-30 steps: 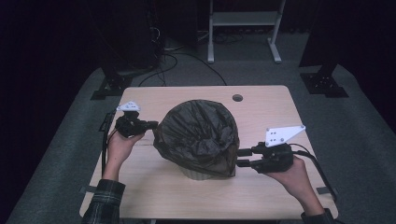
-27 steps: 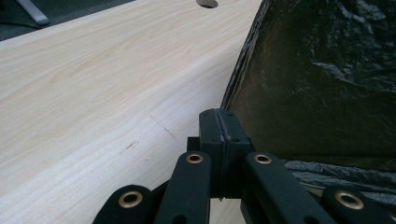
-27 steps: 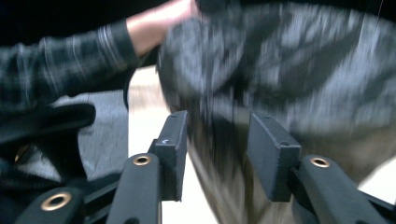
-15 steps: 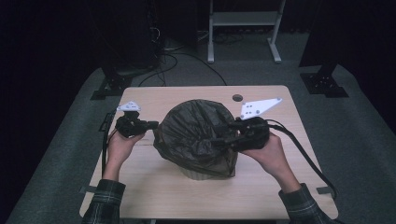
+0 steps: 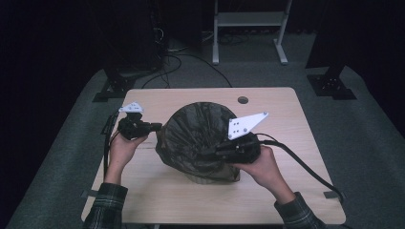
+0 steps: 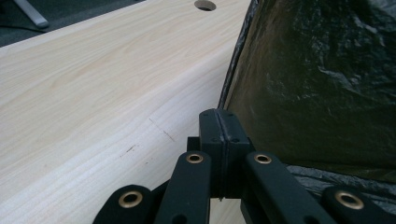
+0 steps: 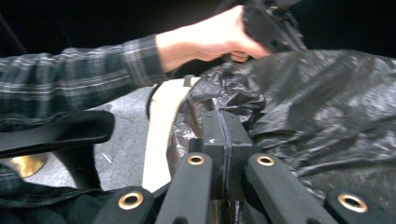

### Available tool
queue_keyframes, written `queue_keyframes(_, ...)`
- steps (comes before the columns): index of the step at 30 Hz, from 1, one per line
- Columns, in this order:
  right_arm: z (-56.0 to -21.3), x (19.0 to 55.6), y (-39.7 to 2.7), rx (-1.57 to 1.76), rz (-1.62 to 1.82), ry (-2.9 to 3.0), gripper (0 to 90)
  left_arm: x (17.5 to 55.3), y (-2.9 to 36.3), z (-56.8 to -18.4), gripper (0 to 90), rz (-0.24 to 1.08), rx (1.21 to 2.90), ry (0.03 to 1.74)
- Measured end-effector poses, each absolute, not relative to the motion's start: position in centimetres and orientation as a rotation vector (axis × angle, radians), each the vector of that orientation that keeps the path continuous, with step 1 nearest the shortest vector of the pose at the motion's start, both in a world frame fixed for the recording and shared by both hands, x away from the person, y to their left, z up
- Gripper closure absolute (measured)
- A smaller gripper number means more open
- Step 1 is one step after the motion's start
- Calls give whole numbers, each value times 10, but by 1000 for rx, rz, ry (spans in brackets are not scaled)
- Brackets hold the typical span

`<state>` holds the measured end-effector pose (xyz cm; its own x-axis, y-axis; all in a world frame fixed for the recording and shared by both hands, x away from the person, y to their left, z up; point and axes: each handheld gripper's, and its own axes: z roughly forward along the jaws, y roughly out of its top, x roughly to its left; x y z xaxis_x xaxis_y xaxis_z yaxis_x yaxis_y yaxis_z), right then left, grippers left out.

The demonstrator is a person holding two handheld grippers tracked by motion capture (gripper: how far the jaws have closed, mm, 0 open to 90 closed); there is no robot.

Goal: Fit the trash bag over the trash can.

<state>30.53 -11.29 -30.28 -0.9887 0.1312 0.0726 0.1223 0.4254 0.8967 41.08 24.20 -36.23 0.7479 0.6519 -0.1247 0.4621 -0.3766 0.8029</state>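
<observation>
Left gripper (image 5: 154, 127) clenched on the edge of a crumpled dark plastic bag (image 5: 200, 138) mid-tabletop (image 5: 286, 191); right gripper (image 5: 220, 151) pinches its near side. Likely stretching it open — pull apart evenly, gently, to avoid tearing.

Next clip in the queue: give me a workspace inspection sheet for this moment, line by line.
Surface: light wood table, cable hole near the far edge.
Job's things: dark plastic bag draped over a container, mid-table.
Clutter: nothing seen.
Grippers: left gripper jaws pressed together at the bag's edge; right gripper jaws together against bag plastic.
Cables: black cable trails from the right gripper across the table.
Surroundings: grey carpet, a white stand, dark stand bases.
</observation>
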Motion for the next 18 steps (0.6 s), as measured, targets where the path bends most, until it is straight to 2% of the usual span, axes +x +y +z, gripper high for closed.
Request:
queue_keyframes(11, -324, 268, -98, 84, 1594, 2719, 897, 415, 237, -375, 900, 246, 2068, 859)
queue_keyframes(18, -348, 272, -111, 142, 1618, 2719, 898, 418, 236, -384, 900, 237, 2072, 869)
